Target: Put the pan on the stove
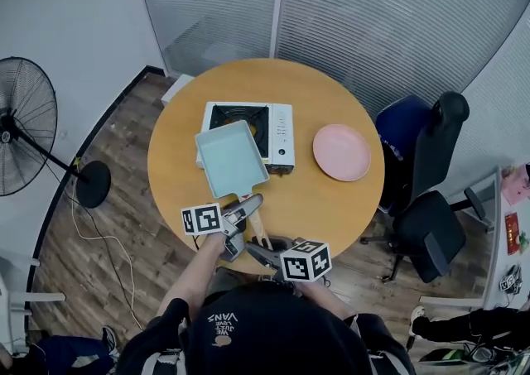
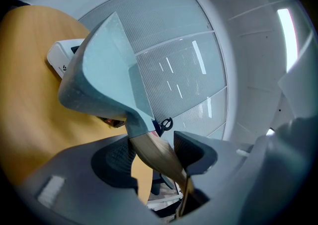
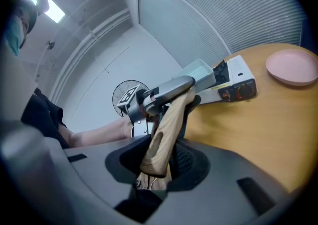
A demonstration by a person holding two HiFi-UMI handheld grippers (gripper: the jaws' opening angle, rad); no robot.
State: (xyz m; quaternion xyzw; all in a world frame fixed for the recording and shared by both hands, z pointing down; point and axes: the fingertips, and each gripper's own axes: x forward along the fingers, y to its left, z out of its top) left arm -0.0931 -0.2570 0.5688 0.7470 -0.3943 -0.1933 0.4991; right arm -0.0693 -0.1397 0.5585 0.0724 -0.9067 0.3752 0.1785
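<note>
A light blue rectangular pan (image 1: pixel 230 158) with a wooden handle (image 1: pixel 257 230) hangs tilted above the round wooden table (image 1: pixel 331 199). In the head view it overlaps the left part of the white portable stove (image 1: pixel 280 129). My left gripper (image 1: pixel 245 211) is shut on the handle near the pan body. In the left gripper view the pan (image 2: pixel 99 70) rises beyond the gripper (image 2: pixel 151 157), with the handle (image 2: pixel 154 149) between the pads. My right gripper (image 1: pixel 253 252) is shut on the handle's free end (image 3: pixel 161 134). The right gripper view shows that gripper (image 3: pixel 159 162) and the stove (image 3: pixel 238 82) beyond it.
A pink plate (image 1: pixel 341 152) lies on the table right of the stove. A standing fan (image 1: pixel 25 125) is on the floor at the left. Two dark office chairs (image 1: pixel 426 175) stand at the right. Glass walls with blinds close off the far side.
</note>
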